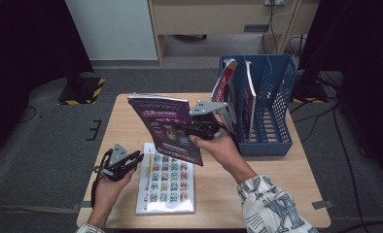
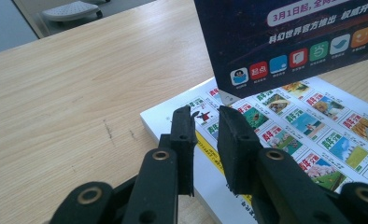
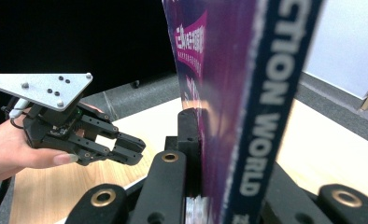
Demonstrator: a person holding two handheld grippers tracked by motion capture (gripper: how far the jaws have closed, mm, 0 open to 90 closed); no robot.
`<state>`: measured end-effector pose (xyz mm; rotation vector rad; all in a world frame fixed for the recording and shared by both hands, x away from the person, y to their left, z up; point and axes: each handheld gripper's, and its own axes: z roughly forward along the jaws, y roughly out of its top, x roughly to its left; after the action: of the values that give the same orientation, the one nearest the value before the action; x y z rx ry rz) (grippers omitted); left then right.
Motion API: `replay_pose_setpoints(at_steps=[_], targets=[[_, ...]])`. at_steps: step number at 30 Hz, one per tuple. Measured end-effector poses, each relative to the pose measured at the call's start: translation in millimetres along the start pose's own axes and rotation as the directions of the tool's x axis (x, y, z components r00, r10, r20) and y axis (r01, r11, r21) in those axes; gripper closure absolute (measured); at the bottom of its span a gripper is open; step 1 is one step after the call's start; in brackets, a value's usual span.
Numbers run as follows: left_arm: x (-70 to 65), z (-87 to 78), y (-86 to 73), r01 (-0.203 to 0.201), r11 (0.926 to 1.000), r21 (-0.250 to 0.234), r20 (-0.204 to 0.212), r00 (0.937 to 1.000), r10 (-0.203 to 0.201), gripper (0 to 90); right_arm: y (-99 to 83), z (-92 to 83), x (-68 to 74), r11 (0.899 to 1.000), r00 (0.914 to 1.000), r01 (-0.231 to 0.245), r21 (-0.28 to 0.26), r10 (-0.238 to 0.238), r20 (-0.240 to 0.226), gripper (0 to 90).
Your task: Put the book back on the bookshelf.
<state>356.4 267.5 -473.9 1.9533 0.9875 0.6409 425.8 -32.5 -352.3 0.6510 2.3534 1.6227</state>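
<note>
right tool (image 1: pixel 192 129) clamped on purple magazine (image 1: pixel 167 127), lifted beside blue file rack (image 1: pixel 269 104) | left tool (image 1: pixel 131 160) nearly together, holding nothing | I judge filing underway; picture book (image 1: pixel 167 179) remains on bench (image 1: pixel 126 121), probably next

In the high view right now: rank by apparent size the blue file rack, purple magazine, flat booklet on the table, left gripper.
1. blue file rack
2-3. purple magazine and flat booklet: look about alike; the magazine is lifted toward the camera in the right gripper, so unsure.
4. left gripper, clearly smallest.
</note>
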Motion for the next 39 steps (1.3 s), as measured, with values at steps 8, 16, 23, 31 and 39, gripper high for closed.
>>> replay_pose_setpoints(at_steps=[8, 16, 23, 31, 39], targets=[[1.4, 0.5, -0.1, -0.014, 0.9999, -0.008, -0.001, 0.9999, 0.014, 75.4, 1.5, 0.7, -1.1, 1.000, 1.0000, -0.001, 0.011, 0.001, 0.005, 84.5], [-0.5, 0.6, -0.8, -0.009, 1.0000, 0.004, -0.003, 1.0000, 0.009, 75.3, 3.1, -1.3, -1.5, 1.000, 1.0000, -0.004, 0.003, 0.004, 0.002, 84.4], [-0.6, 0.1, -0.8, -0.014, 0.9999, 0.005, -0.004, 0.9999, 0.014, 75.0, 6.7, -6.6, -1.5, 1.000, 1.0000, -0.004, -0.013, 0.004, 0.002, 84.4], [-0.5, -0.4, -1.2, -0.025, 0.9996, 0.011, -0.009, 0.9996, 0.025, 74.9, 8.0, -17.4, -2.9, 0.999, 1.0000, -0.004, -0.035, 0.004, 0.006, 84.4], [-1.5, 0.1, -1.6, -0.036, 0.9992, 0.017, -0.010, 0.9993, 0.037, 74.9, 6.2, -29.5, -4.7, 0.998, 0.9997, -0.017, -0.056, 0.018, 0.016, 84.4]])
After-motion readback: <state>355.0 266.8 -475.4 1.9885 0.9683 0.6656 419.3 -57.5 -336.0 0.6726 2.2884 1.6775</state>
